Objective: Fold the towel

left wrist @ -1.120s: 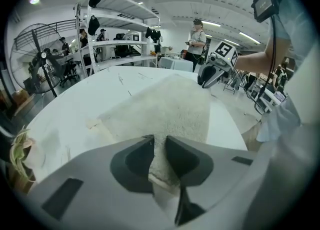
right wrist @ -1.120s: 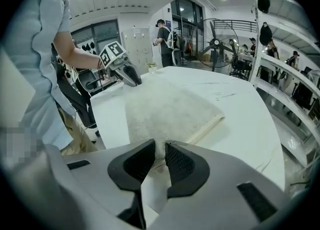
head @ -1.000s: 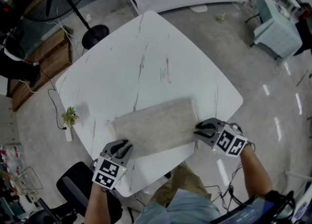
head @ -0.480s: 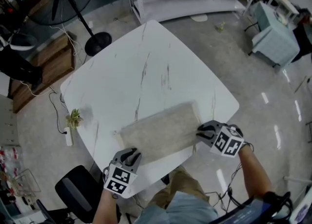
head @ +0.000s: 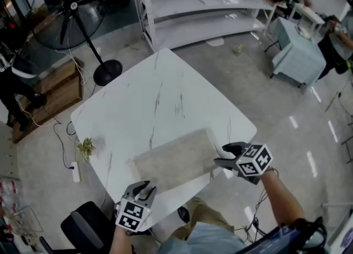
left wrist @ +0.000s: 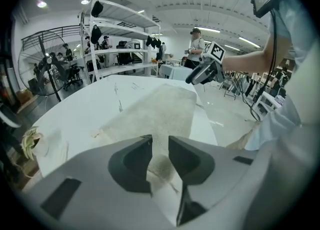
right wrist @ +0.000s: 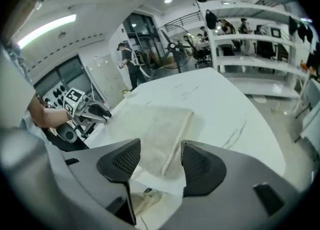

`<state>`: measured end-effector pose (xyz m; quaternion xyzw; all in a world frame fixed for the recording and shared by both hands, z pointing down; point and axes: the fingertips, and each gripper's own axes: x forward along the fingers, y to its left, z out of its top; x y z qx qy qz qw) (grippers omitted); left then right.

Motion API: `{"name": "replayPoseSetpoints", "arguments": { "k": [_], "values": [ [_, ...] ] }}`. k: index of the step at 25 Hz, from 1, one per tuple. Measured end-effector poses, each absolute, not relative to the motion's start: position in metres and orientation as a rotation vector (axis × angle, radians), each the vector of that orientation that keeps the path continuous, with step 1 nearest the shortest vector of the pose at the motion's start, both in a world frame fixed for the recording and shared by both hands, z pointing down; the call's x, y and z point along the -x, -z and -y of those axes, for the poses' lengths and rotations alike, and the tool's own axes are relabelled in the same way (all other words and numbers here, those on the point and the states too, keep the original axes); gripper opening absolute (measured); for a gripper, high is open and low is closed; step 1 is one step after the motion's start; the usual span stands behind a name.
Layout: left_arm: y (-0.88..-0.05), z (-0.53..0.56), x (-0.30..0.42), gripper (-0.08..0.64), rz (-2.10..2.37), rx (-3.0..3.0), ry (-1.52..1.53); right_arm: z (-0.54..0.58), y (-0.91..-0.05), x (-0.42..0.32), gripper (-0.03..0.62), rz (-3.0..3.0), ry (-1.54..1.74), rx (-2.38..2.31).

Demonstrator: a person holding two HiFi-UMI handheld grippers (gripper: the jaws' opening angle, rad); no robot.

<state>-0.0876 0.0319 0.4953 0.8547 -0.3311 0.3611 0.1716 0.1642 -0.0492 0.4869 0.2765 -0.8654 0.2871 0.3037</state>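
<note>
Towel (head: 174,159) is lying folded flat at the table's (head: 149,98) near edge, left gripper (head: 145,185) at its near corner, jaws just opening narrowly on nothing, right gripper (head: 220,155) off its right end, jaws just opening wide, empty; folding is seemingly finishing, perhaps one fold remaining.

The towel (head: 174,159) is a pale, speckled grey-beige, with a lighter hem stripe along one edge. The tabletop (head: 154,98) is white with thin grey marble veins. The floor (head: 265,109) is glossy grey. The standing fan (head: 69,10) and the office chair (head: 83,228) are black. The shelving (head: 193,4) is white, and the low cabinet (head: 49,90) is brown wood.
</note>
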Motion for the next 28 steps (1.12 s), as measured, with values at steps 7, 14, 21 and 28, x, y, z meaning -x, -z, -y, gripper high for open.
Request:
{"name": "replayPoseSetpoints", "arguments": {
  "k": [7,14,21,28],
  "values": [
    [-0.486,-0.040,0.086,0.104,0.977,-2.447,-0.994,0.033,-0.534,-0.176,0.307,2.131,-1.100,-0.803],
    [-0.473,-0.045,0.087,0.112,1.027,-2.453,-0.943,0.041,-0.533,-0.163,0.113,2.073,-1.666,-0.907],
    [-0.451,-0.055,0.095,0.112,1.118,-2.445,-0.890,0.055,-0.492,-0.167,0.097,2.195,-1.460,-1.009],
    [-0.435,-0.077,0.114,0.112,1.230,-2.438,-0.841,0.075,-0.424,-0.124,0.097,2.314,-0.994,-0.906]
  ]
}}
